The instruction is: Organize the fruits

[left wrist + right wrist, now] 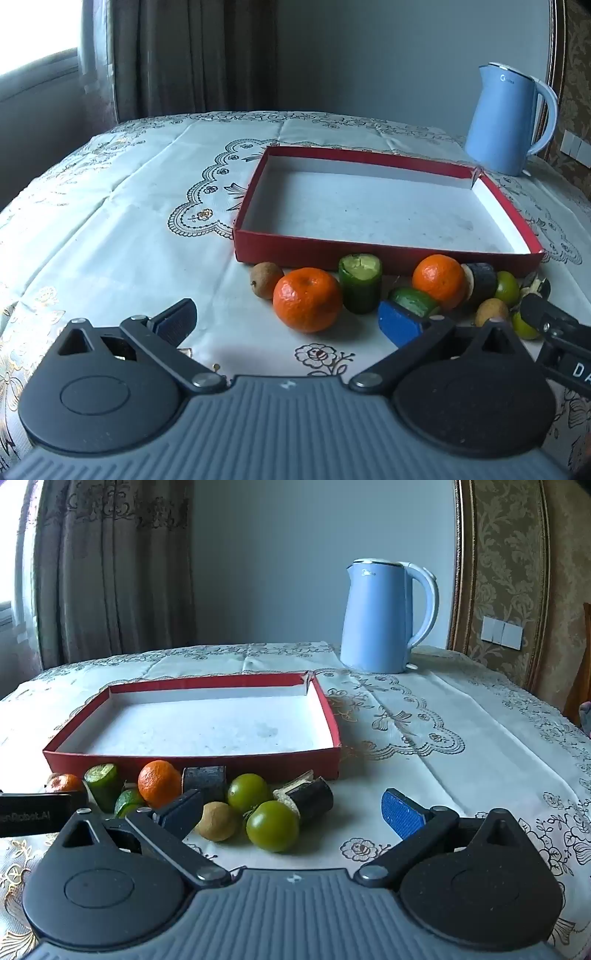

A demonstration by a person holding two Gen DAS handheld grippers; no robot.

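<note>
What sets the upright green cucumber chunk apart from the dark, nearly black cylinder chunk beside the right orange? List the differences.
1. The upright green cucumber chunk has green skin; the dark, nearly black cylinder chunk is almost black.
2. The cucumber chunk stands on end, its ragged cut face upward; the dark chunk lies on its side, its pale cut face sideways.

Both are short cut cylinders on the patterned tablecloth in front of the empty red box.

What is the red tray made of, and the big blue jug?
The shallow red tray looks like cardboard: thin matte walls, a plain white inside, and a split far corner. The tall light blue kettle looks like smooth plastic with a soft sheen and a paler handle; its shiny top rim may be metal.
</note>
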